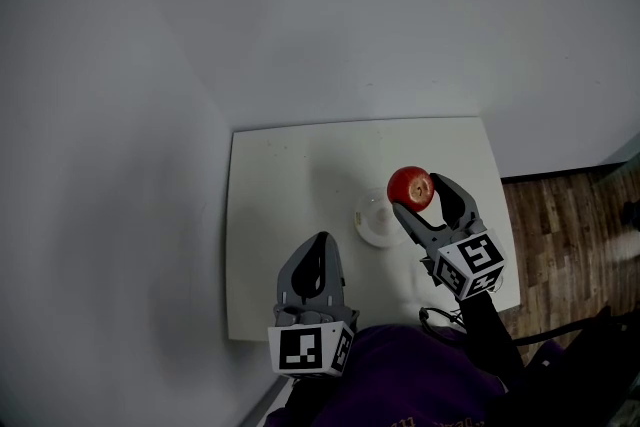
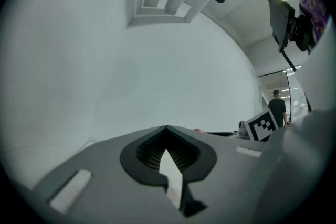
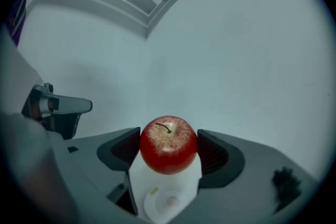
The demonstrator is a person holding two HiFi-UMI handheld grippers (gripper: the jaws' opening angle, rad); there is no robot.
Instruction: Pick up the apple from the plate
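A red apple (image 1: pixel 410 187) (image 3: pixel 168 145) is held between the jaws of my right gripper (image 1: pixel 417 196) (image 3: pixel 169 148), lifted above the white table (image 1: pixel 270 215). Its stem points up in the right gripper view. Below and to the left of it lies a small white plate (image 1: pixel 378 221) (image 3: pixel 164 202) with nothing on it. My left gripper (image 1: pixel 316 253) (image 2: pixel 167 131) hovers over the table's near left part, its jaws closed together on nothing.
The table stands against a white wall at the left and back. Wooden floor (image 1: pixel 570 225) shows past its right edge. A person (image 2: pixel 276 107) stands far off in the left gripper view.
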